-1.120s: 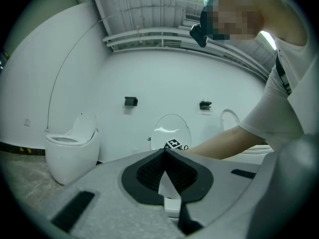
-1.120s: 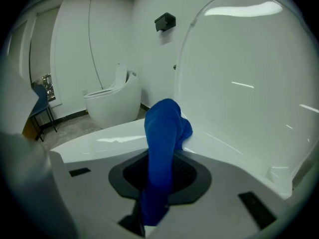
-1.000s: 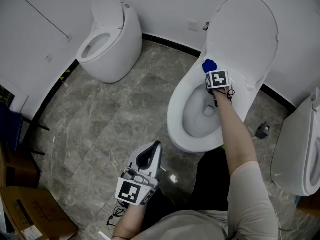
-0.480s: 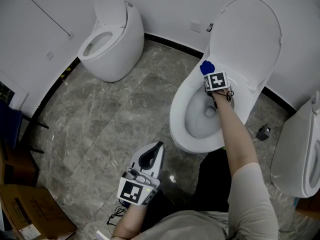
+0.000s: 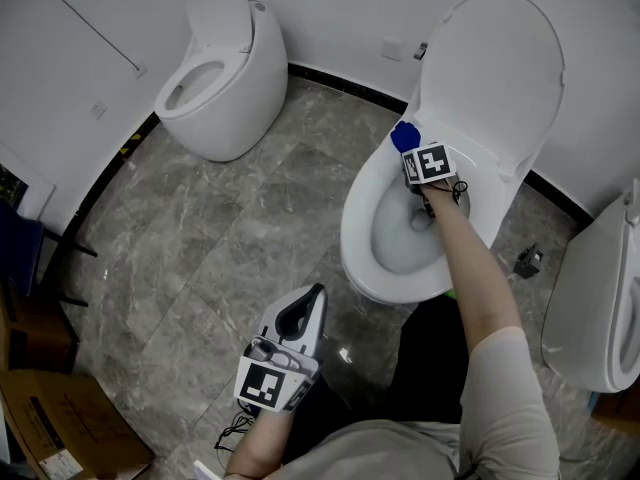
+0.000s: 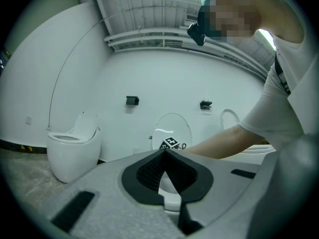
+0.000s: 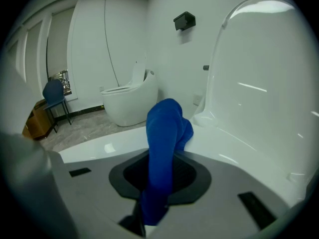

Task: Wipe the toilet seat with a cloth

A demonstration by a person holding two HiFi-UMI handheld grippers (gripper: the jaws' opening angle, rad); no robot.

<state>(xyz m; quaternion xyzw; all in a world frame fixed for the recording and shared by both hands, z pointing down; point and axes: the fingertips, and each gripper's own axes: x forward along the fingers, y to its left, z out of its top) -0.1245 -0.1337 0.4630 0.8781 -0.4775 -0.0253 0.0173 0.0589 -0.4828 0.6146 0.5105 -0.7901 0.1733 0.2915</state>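
While right gripper [image 5: 409, 150] pinches bunched blue cloth [image 5: 404, 135] against white toilet seat [image 5: 352, 218], wiping seems underway; next, sweep along rim. Left gripper [image 5: 312, 296] jaws closed, empty.

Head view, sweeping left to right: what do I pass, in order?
box → left toilet → left claw → open toilet, with the cloth in the right claw → small black object → right toilet
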